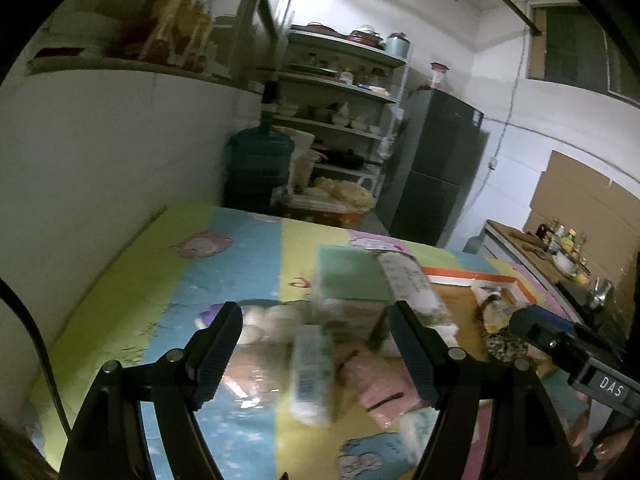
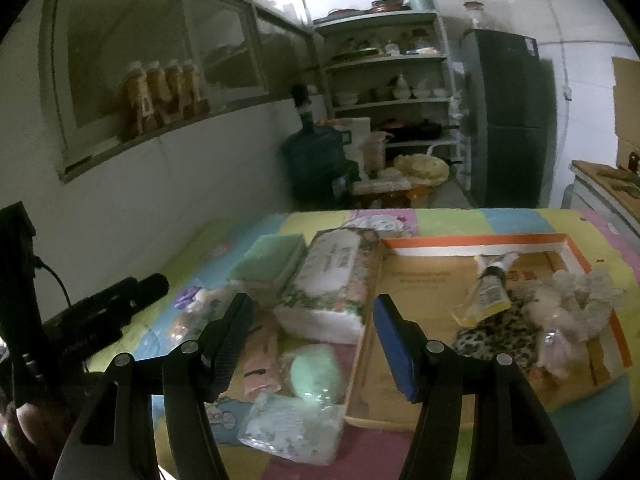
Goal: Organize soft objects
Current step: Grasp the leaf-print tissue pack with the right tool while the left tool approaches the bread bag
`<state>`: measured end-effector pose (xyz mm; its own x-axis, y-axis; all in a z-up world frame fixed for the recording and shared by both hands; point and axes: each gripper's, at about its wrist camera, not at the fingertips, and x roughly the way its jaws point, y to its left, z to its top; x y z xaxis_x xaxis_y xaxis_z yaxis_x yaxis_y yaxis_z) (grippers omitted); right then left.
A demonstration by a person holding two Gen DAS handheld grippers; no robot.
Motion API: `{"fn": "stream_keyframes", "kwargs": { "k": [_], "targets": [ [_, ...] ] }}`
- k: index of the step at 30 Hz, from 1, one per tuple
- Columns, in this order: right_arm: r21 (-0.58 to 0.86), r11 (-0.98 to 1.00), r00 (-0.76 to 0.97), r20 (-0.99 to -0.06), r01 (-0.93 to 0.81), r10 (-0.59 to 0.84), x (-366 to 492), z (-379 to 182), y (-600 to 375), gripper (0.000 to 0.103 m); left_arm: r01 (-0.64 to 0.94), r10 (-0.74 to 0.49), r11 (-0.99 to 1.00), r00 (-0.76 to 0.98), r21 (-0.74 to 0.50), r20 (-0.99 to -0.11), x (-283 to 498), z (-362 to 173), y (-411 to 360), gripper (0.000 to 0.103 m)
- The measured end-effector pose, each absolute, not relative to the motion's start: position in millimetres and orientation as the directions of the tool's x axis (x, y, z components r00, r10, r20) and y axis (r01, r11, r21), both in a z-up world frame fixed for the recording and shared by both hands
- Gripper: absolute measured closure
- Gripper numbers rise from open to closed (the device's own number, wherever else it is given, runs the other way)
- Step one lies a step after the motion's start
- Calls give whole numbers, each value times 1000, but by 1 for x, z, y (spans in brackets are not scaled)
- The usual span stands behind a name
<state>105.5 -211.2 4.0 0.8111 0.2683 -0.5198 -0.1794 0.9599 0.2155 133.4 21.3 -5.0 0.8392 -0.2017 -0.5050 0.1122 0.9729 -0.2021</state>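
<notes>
Soft objects lie on a colourful cartoon mat [image 2: 452, 220]. A floral tissue pack [image 2: 332, 280], a green sponge block [image 2: 268, 258], a pink cloth [image 2: 260, 354], a green puff [image 2: 314, 372] and a pale wrapped pack [image 2: 292, 424] lie left of a shallow orange-rimmed cardboard box [image 2: 440, 320]. The box holds a tube [image 2: 490, 290], a leopard-print item [image 2: 500, 340] and a fluffy white item [image 2: 576, 304]. My right gripper [image 2: 312, 340] is open above the pink cloth and puff. My left gripper [image 1: 316, 352] is open over a white wrapped pack [image 1: 310, 376] and the pink cloth [image 1: 380, 384].
A wall runs along the mat's left edge. Beyond the mat stand a water jug [image 2: 316, 160], metal shelves with dishes [image 2: 392, 72] and a dark fridge [image 2: 508, 116]. A counter with bottles [image 1: 560, 248] is at the right.
</notes>
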Motion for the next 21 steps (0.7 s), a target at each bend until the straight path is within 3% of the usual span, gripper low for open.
{"fn": "stream_keyframes", "kwargs": {
  "k": [13, 21],
  "targets": [
    [231, 916, 712, -576, -330, 401, 120, -25, -134, 39, 3, -104, 982, 847, -191, -521, 128, -20, 72, 27],
    [325, 884, 642, -607, -337, 468, 140, -54, -96, 39, -36, -79, 979, 842, -202, -533, 128, -29, 98, 27]
  ]
}}
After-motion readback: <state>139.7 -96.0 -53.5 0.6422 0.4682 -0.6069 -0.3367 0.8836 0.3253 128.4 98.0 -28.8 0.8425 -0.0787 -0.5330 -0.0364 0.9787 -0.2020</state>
